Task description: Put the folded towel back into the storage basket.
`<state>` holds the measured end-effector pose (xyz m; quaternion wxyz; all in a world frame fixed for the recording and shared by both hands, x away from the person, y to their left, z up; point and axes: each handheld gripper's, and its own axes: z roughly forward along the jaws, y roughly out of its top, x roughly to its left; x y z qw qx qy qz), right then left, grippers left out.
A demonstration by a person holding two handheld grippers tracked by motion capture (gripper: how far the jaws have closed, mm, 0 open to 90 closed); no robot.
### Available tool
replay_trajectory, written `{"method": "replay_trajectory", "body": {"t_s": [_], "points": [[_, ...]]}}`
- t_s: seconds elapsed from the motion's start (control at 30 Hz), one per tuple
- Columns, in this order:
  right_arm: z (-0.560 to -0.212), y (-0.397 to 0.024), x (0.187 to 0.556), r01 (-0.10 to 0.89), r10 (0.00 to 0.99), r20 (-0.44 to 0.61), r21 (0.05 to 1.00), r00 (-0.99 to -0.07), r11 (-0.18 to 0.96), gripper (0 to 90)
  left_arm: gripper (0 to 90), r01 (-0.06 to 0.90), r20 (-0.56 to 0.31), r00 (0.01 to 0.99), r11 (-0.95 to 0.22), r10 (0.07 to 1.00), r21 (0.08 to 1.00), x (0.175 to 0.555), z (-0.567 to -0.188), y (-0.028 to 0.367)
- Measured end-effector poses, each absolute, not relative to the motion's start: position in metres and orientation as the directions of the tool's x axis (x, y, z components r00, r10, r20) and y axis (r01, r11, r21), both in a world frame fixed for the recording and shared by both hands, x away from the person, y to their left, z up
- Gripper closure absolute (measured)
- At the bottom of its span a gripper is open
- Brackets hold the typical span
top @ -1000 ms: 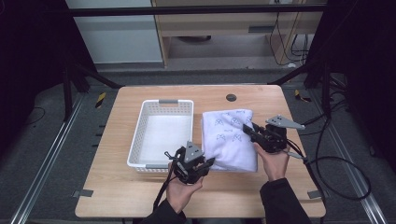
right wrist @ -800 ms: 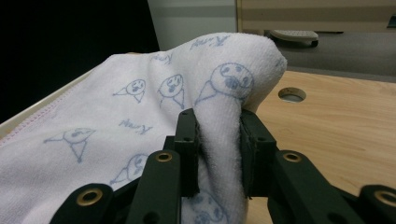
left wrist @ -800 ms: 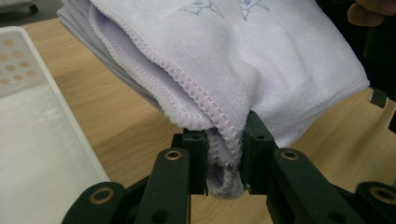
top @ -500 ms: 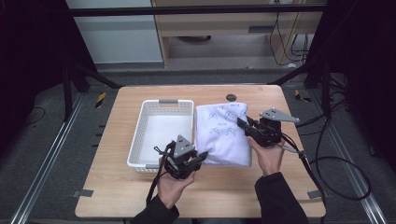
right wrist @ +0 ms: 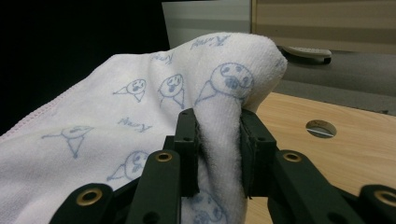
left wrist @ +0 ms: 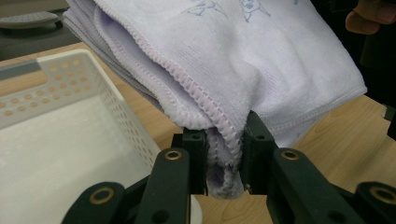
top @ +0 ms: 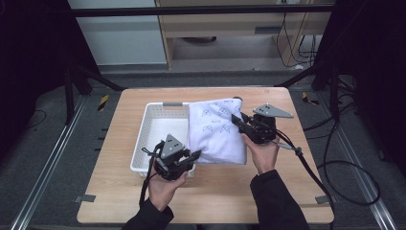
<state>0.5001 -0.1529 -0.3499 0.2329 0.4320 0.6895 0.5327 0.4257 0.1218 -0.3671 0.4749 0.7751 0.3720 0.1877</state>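
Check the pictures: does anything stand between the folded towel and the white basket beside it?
Nothing visible does. The towel, pinched by the left hand-held gripper and right hand-held gripper, hangs right beside the basket, whose inside looks bare; only its near side wall lies between them.

I see the folded towel (top: 218, 132) as white with a faint lilac tint, printed all over with small blue line-drawn faces and blue lettering, and in the left gripper view its hem (left wrist: 205, 95) is stitched in pale pink-lilac thread. At nine o'clock from it the basket (top: 155, 139) is plain white plastic with a perforated dot pattern in its walls and a grey handle strip at twelve o'clock. The table (top: 119, 129) is light wood grain, and both the left gripper (top: 191, 158) and right gripper (top: 235, 118) are black with brass-coloured rivets and grey top plates.
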Motion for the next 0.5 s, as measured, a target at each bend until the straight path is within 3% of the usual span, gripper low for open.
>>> {"method": "replay_trajectory", "body": {"t_s": [0.5], "points": [[-0.337, -0.104, 0.515, 0.322, 0.823, 0.108, 0.942, -0.558, 0.095, 71.8, 73.9, 0.396, -0.051, 0.61, -0.249, 0.791, 0.884, 0.43, -0.357, 0.166]]}}
